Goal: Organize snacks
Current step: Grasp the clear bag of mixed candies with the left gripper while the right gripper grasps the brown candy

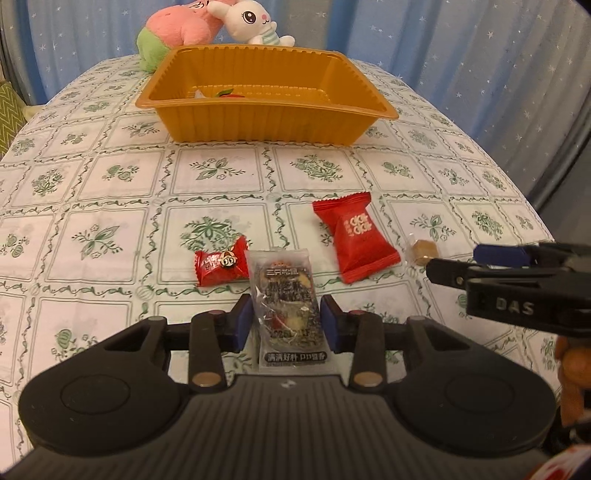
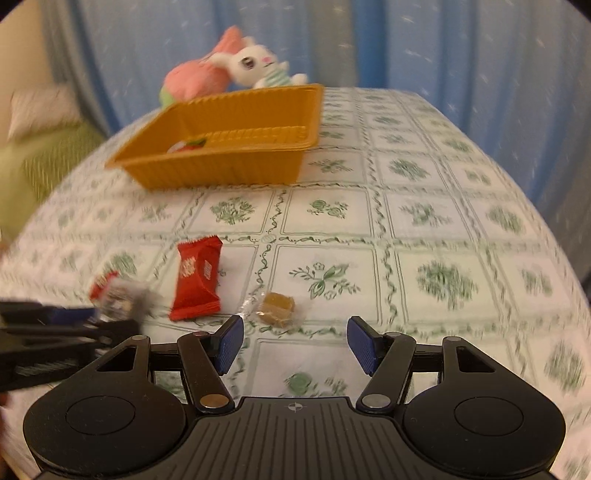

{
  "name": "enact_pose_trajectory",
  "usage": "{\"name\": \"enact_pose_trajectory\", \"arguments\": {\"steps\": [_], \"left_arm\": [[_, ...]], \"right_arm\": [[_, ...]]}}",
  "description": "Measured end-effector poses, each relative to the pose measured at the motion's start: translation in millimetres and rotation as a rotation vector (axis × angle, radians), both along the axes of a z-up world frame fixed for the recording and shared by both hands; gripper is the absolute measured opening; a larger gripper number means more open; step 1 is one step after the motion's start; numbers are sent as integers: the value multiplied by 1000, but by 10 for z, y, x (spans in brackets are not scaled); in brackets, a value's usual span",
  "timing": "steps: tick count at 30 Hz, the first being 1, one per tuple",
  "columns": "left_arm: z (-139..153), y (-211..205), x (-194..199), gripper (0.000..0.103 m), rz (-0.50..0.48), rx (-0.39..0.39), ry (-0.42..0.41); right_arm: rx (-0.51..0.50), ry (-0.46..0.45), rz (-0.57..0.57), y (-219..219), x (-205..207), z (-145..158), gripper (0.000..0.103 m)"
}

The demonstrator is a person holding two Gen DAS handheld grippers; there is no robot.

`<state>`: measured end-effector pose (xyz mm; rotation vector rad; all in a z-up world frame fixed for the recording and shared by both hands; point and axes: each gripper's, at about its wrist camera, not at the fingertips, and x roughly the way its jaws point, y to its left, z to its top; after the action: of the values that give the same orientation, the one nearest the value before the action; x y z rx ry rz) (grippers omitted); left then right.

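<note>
1. Green-and-white floral cloth printed in squares covers the whole table in the left wrist view, and blue curtains dotted with small white stars hang behind it.
2. At the far edge sits an orange ribbed tray with a red-and-white item inside, and behind it lie a pink plush and a white rabbit toy.
3. The left gripper has its blue pads on either side of a clear nut packet lying on the cloth, pads at the packet's edges; whether they press it cannot be told.
4. Just left of the packet lies a small red candy; to its right a larger red packet, and further right a wrapped brown sweet.
5. The right gripper's dark fingers come in from the right edge, near the brown sweet.
6. In the blurred right wrist view, the same cloth and curtains show, with a green cushioned seat at the left.
7. The right gripper stands spread with nothing between its pads, above bare cloth; the brown sweet lies just beyond its left pad.
8. The larger red packet lies left of the sweet, and the tray stands well apart, at the far side.
</note>
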<state>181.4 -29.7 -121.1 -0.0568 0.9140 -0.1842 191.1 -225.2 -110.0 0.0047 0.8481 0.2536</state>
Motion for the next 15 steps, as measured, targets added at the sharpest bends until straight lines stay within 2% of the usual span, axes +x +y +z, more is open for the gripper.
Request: {"name": "enact_pose_trajectory", "arguments": {"steps": [3, 5, 9, 15], "left_arm": [[-6, 15, 3, 36, 6, -2, -1], [-14, 2, 13, 36, 7, 6, -5], [-23, -23, 35, 37, 5, 22, -14], [-31, -46, 35, 38, -11, 44, -21]], "right_arm": [[-67, -4, 28, 32, 74, -82, 62], [-78, 1, 49, 45, 118, -137, 57], [-121, -41, 88, 110, 166, -156, 53], [-107, -65, 141, 162, 237, -169, 30]]}}
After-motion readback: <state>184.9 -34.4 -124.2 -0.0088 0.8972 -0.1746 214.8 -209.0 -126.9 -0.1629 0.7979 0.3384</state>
